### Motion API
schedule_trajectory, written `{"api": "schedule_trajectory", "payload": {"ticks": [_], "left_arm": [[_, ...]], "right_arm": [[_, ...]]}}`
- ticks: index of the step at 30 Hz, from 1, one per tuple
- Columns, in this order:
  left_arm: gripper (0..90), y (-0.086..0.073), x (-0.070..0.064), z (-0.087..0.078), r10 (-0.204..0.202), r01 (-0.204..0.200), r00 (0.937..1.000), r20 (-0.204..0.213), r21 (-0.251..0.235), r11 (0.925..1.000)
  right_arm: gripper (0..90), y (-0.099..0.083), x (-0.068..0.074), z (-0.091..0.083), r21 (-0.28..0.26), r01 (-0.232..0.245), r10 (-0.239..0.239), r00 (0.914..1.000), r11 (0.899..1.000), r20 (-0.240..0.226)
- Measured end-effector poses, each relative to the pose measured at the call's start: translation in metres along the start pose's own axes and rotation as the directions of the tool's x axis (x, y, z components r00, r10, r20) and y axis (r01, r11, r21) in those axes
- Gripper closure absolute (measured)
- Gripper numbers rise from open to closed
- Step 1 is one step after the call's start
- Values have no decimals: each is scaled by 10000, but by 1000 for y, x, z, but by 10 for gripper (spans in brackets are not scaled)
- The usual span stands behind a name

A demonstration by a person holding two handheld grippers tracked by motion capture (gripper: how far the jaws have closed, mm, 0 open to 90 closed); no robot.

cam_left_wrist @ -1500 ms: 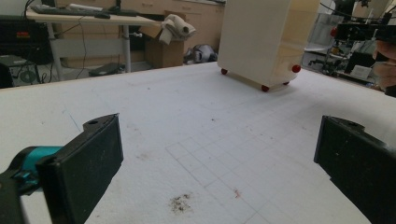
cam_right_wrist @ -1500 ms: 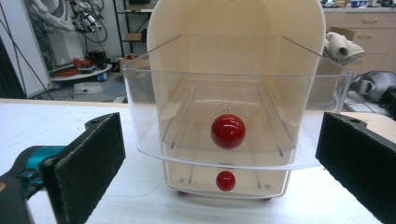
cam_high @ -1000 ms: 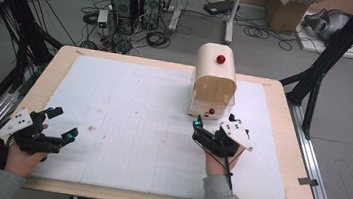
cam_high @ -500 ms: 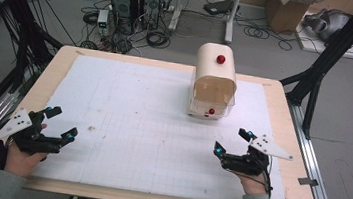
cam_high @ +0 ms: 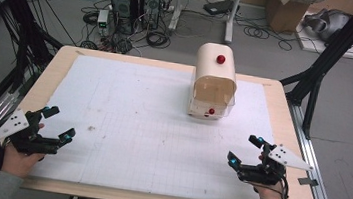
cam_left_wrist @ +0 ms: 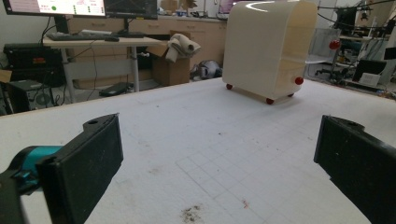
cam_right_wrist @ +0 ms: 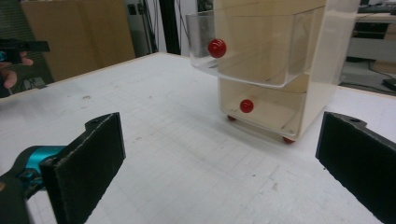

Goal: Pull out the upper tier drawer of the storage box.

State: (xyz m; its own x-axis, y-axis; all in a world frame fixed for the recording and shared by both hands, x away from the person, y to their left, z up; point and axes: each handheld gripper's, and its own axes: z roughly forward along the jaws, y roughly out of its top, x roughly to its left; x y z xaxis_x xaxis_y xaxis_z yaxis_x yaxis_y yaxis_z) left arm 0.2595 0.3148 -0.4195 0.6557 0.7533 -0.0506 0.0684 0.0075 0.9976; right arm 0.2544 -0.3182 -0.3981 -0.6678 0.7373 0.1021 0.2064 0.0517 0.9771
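While both grippers are held low over the near edge of the tabletop [cam_high: 129, 99], no contact is made with the small cream drawer cabinet [cam_high: 215, 76], which stands on the white gridded mat toward the far middle-right, well apart from either hand. The left gripper [cam_high: 58, 124] is seen at the near left corner with its fingers spread wide and nothing between them; the right gripper [cam_high: 245, 150] is seen at the near right, likewise spread wide and empty, and it is pointed toward the cabinet's open front.

From the right gripper view, the clear upper drawer [cam_right_wrist: 247, 51] is seen pulled partway out, its red knob [cam_right_wrist: 216, 48] facing the camera, and the lower drawer [cam_right_wrist: 261, 109] sits pushed in with its own red knob [cam_right_wrist: 246, 106]. Small red feet are visible under the cabinet.

The step in hand is judged to be a pause at rest, with one drawer already drawn out and neither gripper engaged. If the lower drawer is to be opened, or the upper one pushed home, the right gripper would have to be carried forward and lined up with a knob, and its fingers narrowed about that knob before any pull. Care would be called for so that the light cabinet is not dragged across the mat; steadying by the left gripper might be needed.
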Motion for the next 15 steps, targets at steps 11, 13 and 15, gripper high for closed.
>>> {"api": "schedule_trajectory", "payload": {"ticks": [11,13,15], "left_arm": [[18,1,-4,2,-27,26,9998,184,99,9999],[18,1,-4,2,-27,25,9998,207,113,9999],[17,1,-5,3,-48,45,9997,240,133,9999]], "right_arm": [[2,1,-1,-3,-164,213,-212,9998,9996,33],[2,1,0,-1,-125,247,-247,9997,9996,-18],[2,1,2,0,1,276,-276,9996,9996,-89]]}}
